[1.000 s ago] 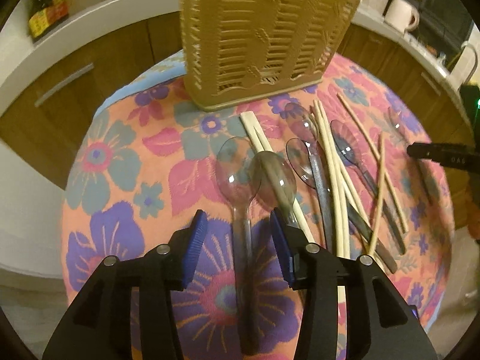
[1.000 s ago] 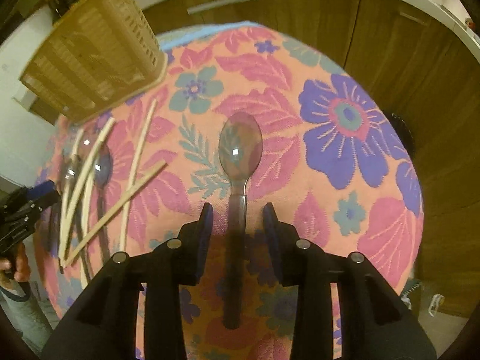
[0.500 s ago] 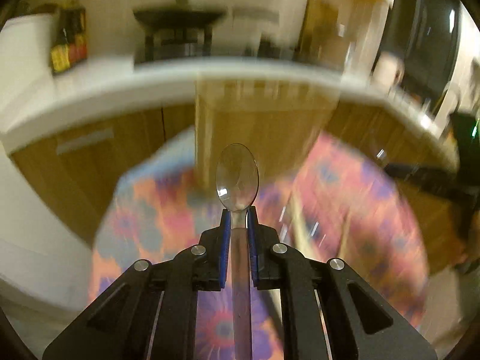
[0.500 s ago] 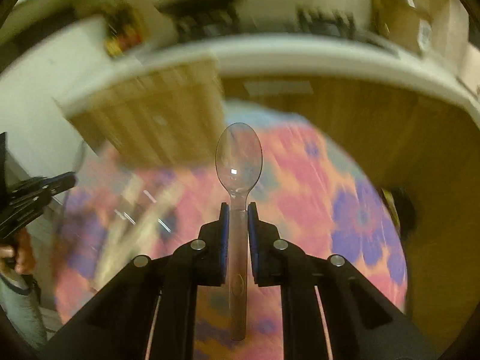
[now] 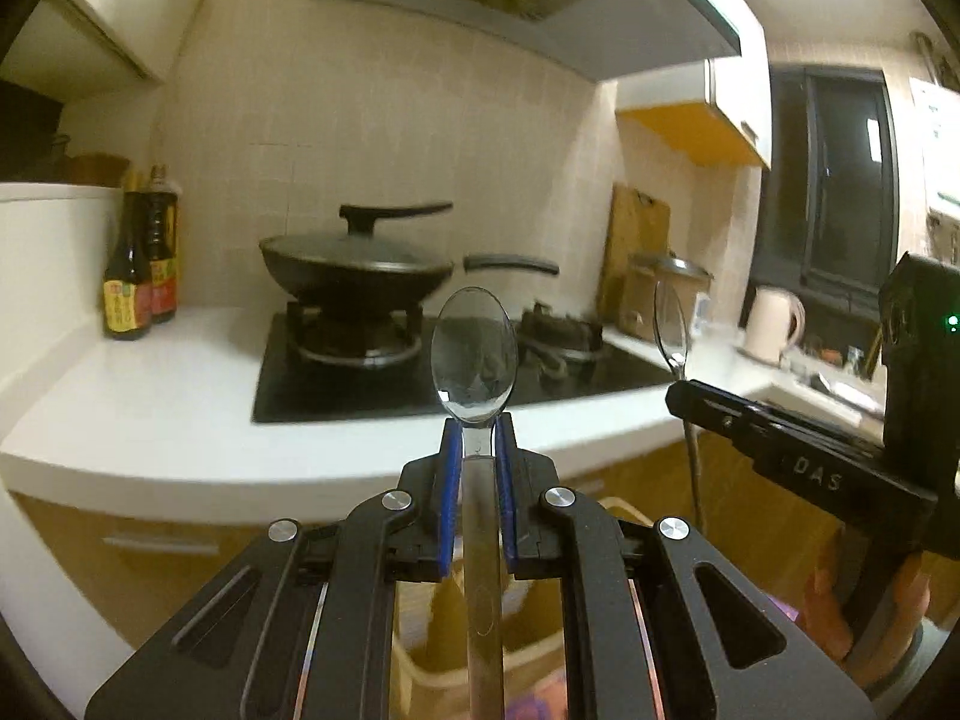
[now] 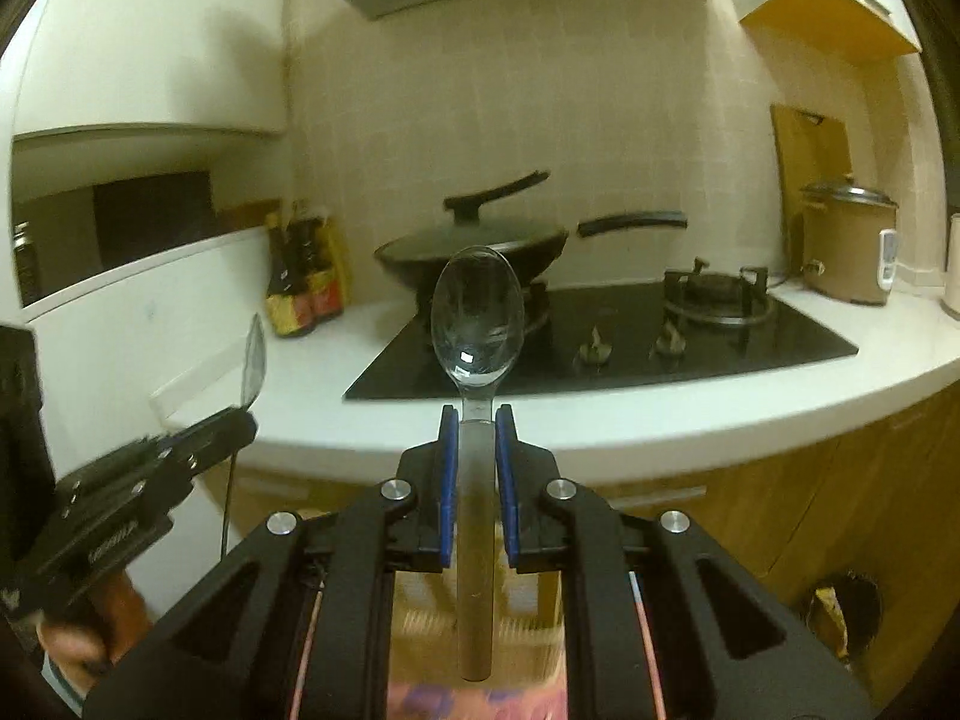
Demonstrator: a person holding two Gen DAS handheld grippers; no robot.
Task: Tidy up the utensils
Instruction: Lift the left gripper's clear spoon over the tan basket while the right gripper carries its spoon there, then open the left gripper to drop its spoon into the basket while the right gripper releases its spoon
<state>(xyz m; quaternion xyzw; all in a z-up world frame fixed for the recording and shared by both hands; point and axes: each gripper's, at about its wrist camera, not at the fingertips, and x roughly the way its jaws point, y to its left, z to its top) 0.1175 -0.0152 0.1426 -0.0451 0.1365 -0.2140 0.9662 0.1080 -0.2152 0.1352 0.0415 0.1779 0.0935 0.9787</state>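
Clear plastic marks both spoons. The left tongs (image 5: 478, 426) are clamped on one clear spoon (image 5: 474, 354) by its neck, bowl standing up at 12 o'clock, handle running back between the blue pads (image 5: 449, 492). The right tongs (image 6: 470, 420) are likewise clamped on a second clear spoon (image 6: 477, 315), bowl up. Each camera catches the other tool: the right one at 3 o'clock in the left view, the left one at 8 o'clock in the right view. Below the left tongs, at 6 o'clock, a tan basket (image 5: 420, 669) shows. Beyond lies a white counter (image 5: 150, 414) with a black wok (image 5: 354, 273) on the hob (image 6: 750, 339).
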